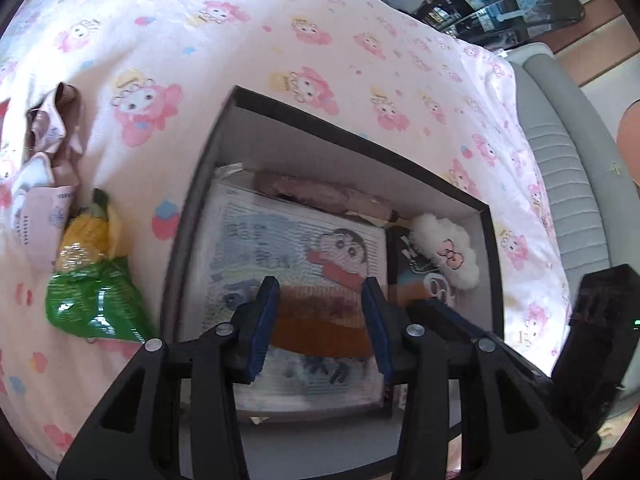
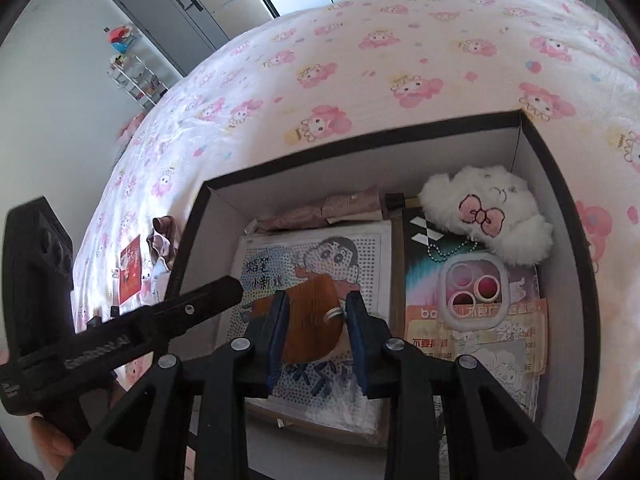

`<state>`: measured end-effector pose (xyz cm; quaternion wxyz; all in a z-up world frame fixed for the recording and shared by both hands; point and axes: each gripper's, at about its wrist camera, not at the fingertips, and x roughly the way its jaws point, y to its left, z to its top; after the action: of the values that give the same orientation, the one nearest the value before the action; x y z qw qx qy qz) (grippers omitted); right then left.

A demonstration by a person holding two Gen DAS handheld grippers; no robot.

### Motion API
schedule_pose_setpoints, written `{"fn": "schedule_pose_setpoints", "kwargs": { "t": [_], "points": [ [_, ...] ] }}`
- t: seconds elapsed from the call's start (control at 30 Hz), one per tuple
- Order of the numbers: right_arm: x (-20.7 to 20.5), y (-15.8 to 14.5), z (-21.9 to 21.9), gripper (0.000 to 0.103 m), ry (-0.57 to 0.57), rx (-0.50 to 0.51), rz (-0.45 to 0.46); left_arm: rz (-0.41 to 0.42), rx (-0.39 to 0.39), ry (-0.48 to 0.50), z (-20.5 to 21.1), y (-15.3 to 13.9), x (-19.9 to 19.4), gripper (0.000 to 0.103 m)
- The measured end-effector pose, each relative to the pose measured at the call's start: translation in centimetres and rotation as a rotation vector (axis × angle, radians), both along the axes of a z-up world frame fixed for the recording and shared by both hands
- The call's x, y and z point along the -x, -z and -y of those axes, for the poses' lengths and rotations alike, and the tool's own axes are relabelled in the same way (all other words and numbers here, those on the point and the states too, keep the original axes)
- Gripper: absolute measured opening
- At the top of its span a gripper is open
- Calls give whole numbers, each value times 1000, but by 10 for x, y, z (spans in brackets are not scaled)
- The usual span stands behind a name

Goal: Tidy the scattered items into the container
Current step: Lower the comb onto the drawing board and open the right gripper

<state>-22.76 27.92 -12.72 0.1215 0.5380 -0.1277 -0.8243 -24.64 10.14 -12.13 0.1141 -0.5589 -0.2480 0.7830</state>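
Left wrist view: an orange-brown wooden piece (image 1: 320, 320) is gripped at both ends by the left gripper (image 1: 320, 316) above the black-rimmed box (image 1: 490, 248); a green snack bag (image 1: 92, 292) is left on the pink bedsheet (image 1: 240, 40). Right wrist view: the same piece (image 2: 312, 316) is clamped between the right gripper (image 2: 318, 320) pads, over the cartoon bead kit (image 2: 320, 256) inside the box (image 2: 568, 216), beside a white plush (image 2: 488, 212).
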Motion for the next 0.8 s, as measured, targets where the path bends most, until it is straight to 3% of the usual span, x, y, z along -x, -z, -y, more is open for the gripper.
{"fn": "schedule_pose_setpoints", "kwargs": {
  "t": [0.1, 0.3, 0.47, 0.53, 0.8],
  "points": [
    [0, 13, 4, 26, -16, 0, 21, -9, 55, 34, -12, 2, 7, 42],
    [-4, 16, -17, 26, 51, -23, 22, 24, 52, 46, 1, 7, 1, 42],
    [-8, 14, -26, 26, 46, 28, 27, 118, 38, 177, -12, 15, -11, 42],
    [-8, 15, -26, 26, 46, 45, 38, 168, 48, 187, -15, 20, -16, 42],
    [-8, 11, -31, 26, 67, 63, 27, 217, 176, 205, -30, 38, -18, 42]
  ]
}}
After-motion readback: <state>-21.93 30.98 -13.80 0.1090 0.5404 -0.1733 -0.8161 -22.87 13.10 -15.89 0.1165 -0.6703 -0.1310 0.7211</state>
